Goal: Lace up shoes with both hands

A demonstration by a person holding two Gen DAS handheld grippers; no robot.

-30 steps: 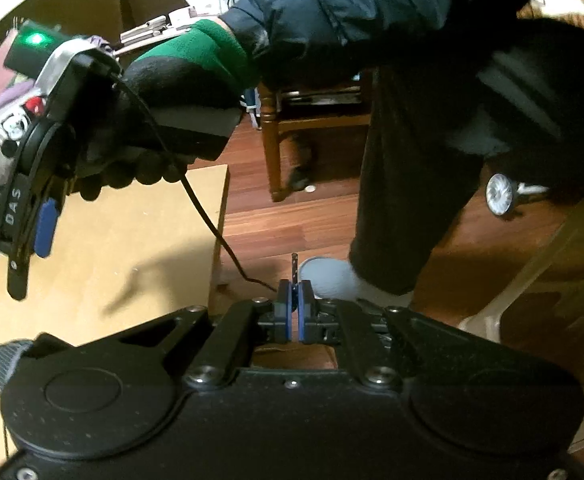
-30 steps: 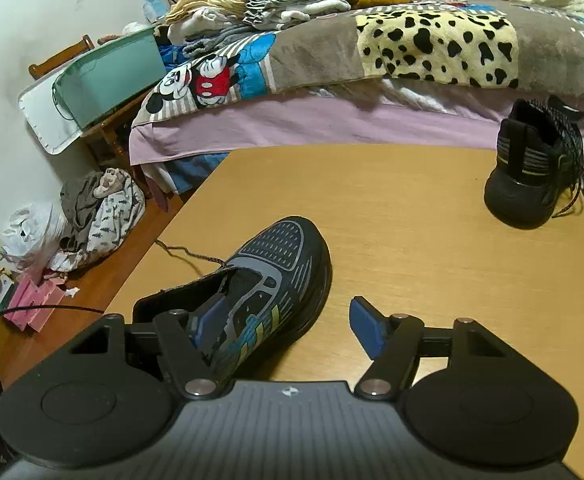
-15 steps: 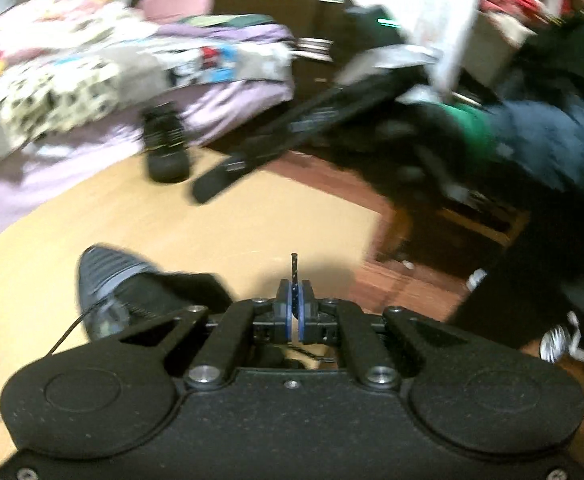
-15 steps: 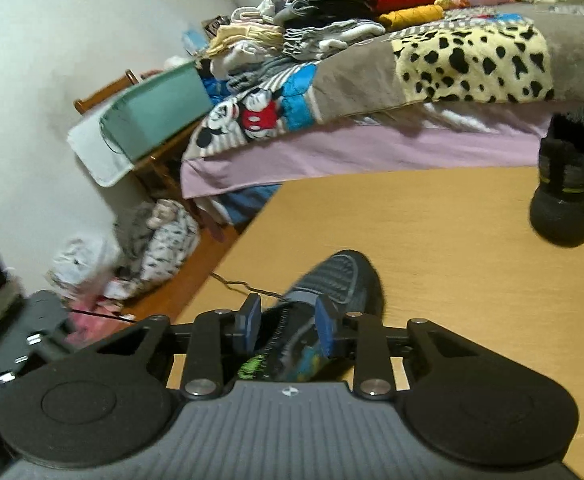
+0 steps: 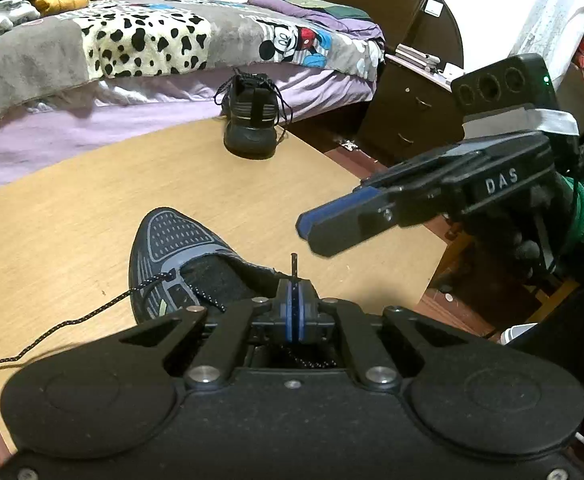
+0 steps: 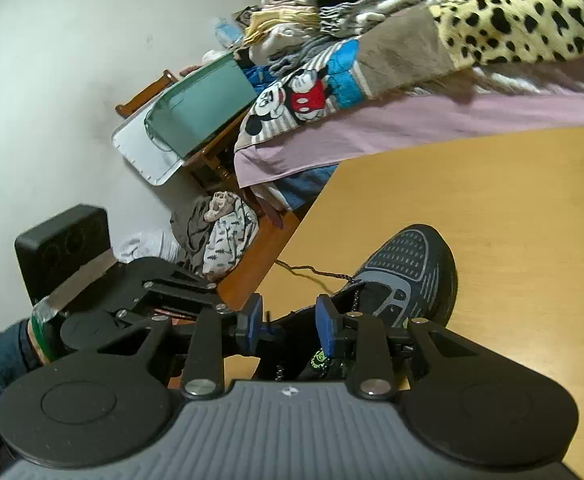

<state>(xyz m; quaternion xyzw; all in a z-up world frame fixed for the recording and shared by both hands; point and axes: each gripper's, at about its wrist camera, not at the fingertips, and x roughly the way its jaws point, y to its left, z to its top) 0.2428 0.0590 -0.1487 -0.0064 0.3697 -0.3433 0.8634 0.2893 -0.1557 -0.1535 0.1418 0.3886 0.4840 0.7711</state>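
Lace threading, near shoe on worktop

Left claw pinches stiff lace tip; right claw part-spread, grip unclear. Lace limp: hold by tip.

- Near shoe: dark grey trainer with lighter grey trim and a dotted toe pattern, upright on the wooden table, toe pointing toward the bed, tongue exposed.
- Lace: black, speckled cord, threaded through a front eyelet, loose end trailing off toward the table edge.
- Far shoe: black trainer, laced, upright near the table's far edge, heel facing the camera.
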